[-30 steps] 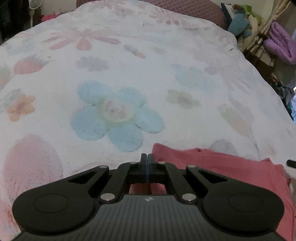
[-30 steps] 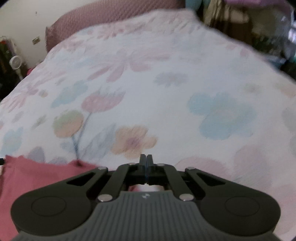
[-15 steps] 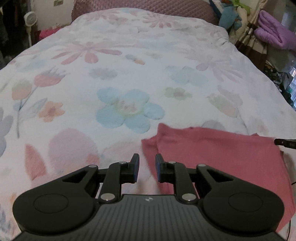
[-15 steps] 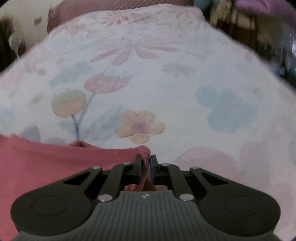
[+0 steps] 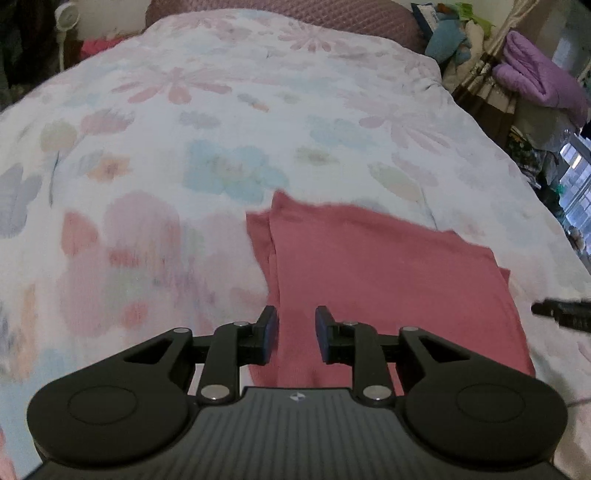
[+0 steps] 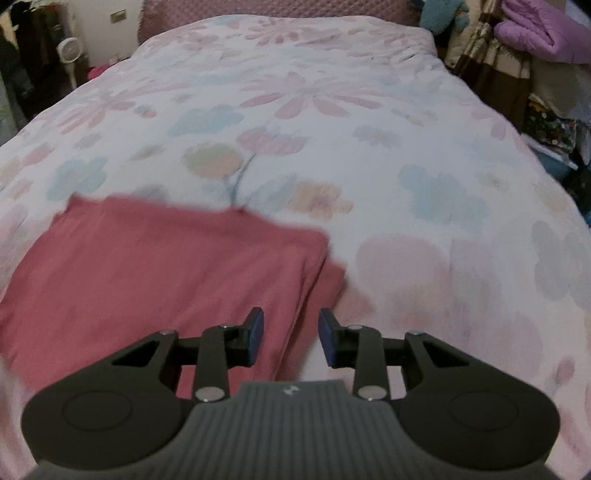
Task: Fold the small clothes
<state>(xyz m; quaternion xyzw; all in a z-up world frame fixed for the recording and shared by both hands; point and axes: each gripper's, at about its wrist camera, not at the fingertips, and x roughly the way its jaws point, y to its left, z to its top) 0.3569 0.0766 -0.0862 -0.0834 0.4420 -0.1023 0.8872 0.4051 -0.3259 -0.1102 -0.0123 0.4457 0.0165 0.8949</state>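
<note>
— Lying flat on the floral bedspread (image 5: 221, 122), the pink garment (image 5: 369, 266) is looking soft, light, limp; where is one taking hold?

— At its doubled side edges. The left gripper (image 5: 295, 334) and right gripper (image 6: 290, 336) are hovering there, jaws apart, holding nothing. A purple blanket (image 6: 535, 33) is sitting beyond the bed.

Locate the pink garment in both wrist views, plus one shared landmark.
Left wrist: pink garment lower centre-right, beyond the open left gripper.
Right wrist: pink garment lower left, ahead of the open right gripper.
Shared landmark: purple blanket, upper right.
</note>
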